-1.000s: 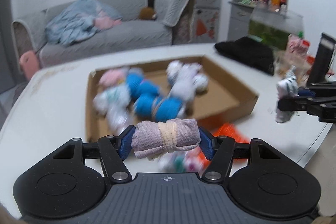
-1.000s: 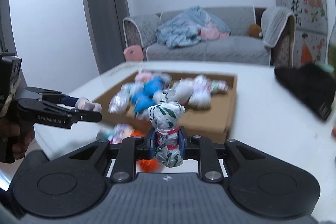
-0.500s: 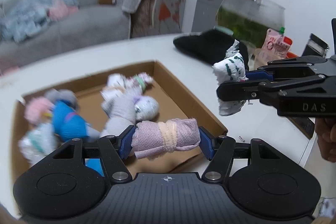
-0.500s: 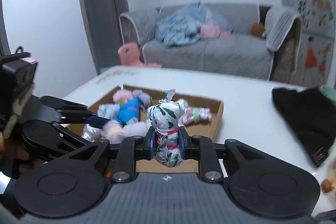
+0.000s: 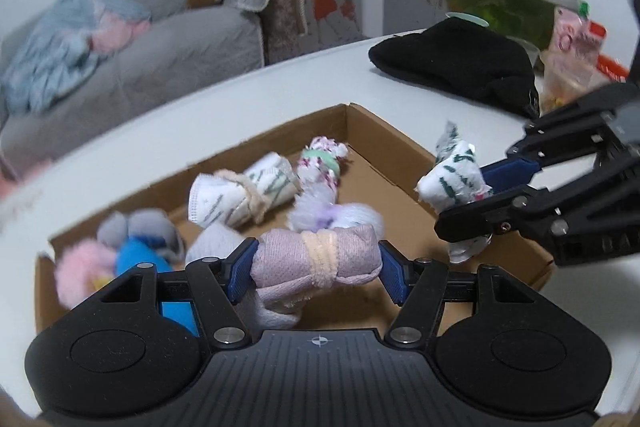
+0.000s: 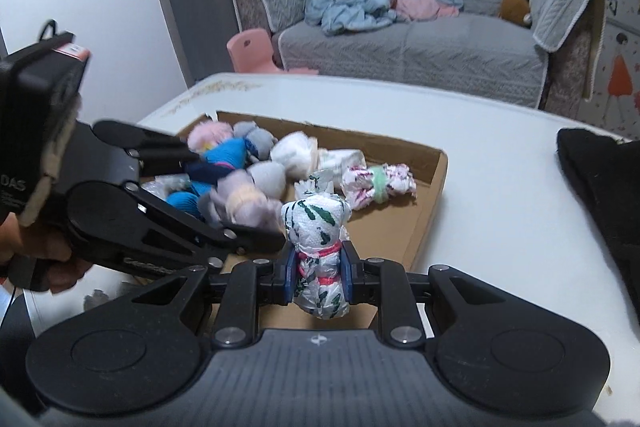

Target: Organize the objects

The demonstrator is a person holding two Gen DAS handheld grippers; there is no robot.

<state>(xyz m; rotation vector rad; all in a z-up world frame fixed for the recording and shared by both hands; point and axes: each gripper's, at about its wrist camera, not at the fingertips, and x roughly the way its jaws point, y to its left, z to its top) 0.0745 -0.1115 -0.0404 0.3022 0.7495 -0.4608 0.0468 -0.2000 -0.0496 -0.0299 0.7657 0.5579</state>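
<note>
The left gripper [image 5: 318,277] is clenched on a pink roll [image 5: 316,263], one blue pad on each end. The long axis of this roll lies across, from one finger to the other, almost level, and a cream band goes around its middle. The roll hangs above the near part of the box [image 5: 392,151], not touching the things under it.

The right gripper [image 6: 318,273] is closed tight on a white roll [image 6: 318,227] with green marks. This roll stands upright between the pads; its long axis goes up and down, and the pads press on its waist, where a red band is tied. Its thicker end is on top. In the left wrist view the same white roll [image 5: 454,181] is seen over the right side wall of the box, with the right gripper [image 5: 486,195] coming in from the right.

The box is of brown cardboard, low and open, and it lies on a white table [image 6: 500,195]. Inside lie many more rolls: a white one with a cream band [image 5: 244,193], lying slantwise; a flowered one with a green band [image 6: 378,183], lying nearly across in the right wrist view; blue ones [image 6: 224,157], a fluffy pink one [image 5: 82,265] and grey ones. Most of them are packed in the left part of the box.

Beyond the box a black cloth [image 5: 452,63] lies on the table. Behind the table stands a grey sofa [image 6: 420,43] with a blue blanket on it.
</note>
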